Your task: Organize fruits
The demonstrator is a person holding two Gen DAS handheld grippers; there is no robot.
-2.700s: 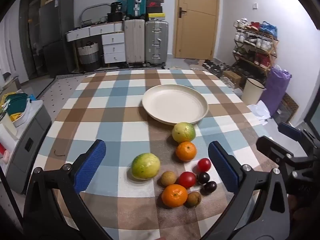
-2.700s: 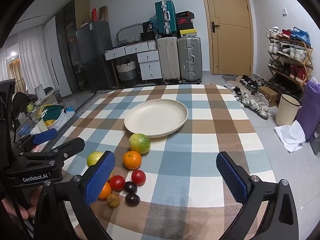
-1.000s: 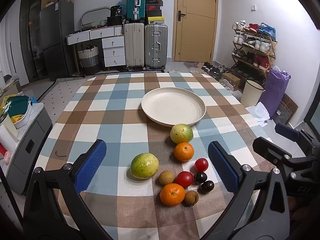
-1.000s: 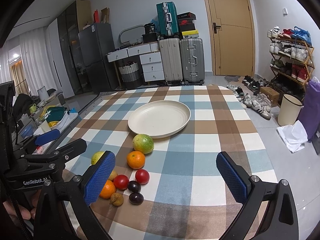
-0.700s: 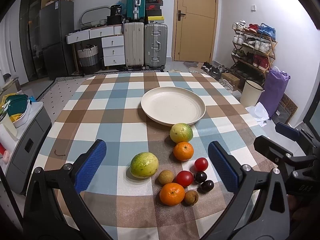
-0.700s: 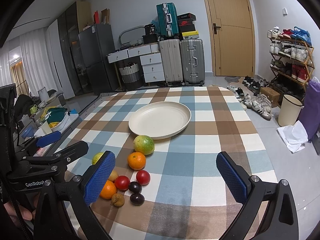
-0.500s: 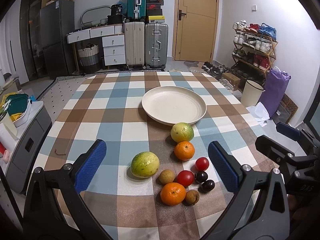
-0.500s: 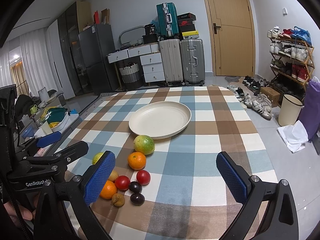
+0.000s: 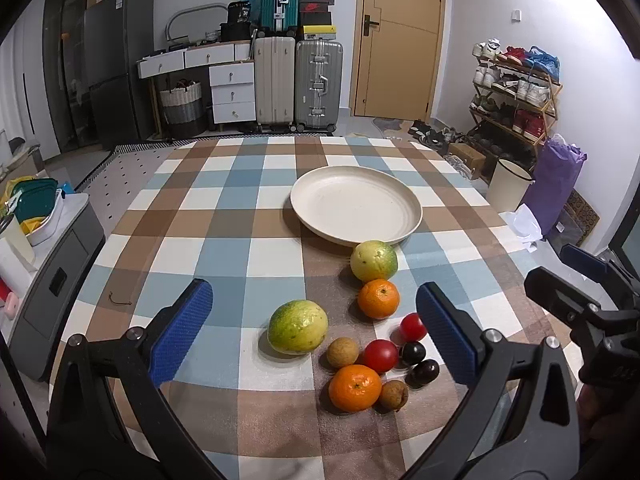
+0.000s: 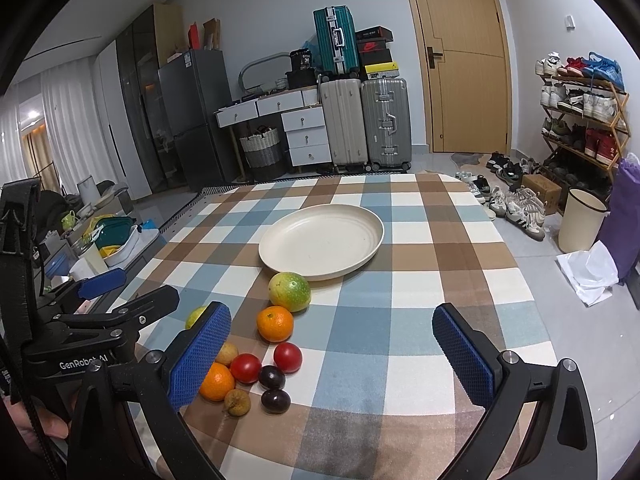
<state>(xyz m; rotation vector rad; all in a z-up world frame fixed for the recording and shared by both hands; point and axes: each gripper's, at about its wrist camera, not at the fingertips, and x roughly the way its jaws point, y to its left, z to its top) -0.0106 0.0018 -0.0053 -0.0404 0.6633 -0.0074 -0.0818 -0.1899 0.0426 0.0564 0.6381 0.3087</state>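
Note:
An empty cream plate (image 9: 356, 208) (image 10: 322, 238) sits mid-table on the checked cloth. In front of it lie two green-yellow fruits (image 9: 297, 326) (image 9: 374, 261), two oranges (image 9: 378, 298) (image 9: 355, 387), two red tomatoes (image 9: 380, 355), two dark plums (image 9: 422, 372) and two small brown fruits (image 9: 342, 353). My left gripper (image 9: 314, 332) is open and empty, held above the near fruits. My right gripper (image 10: 332, 356) is open and empty, right of the fruit cluster (image 10: 260, 364). Each gripper shows in the other's view.
The table's right edge drops to the floor with a bin (image 10: 582, 220), a white bag and a shoe rack (image 10: 580, 120). A grey cabinet with containers (image 9: 44, 236) stands left of the table. Suitcases and drawers line the far wall.
Both views have shifted only slightly; the fruits and plate have not moved and both grippers stay open.

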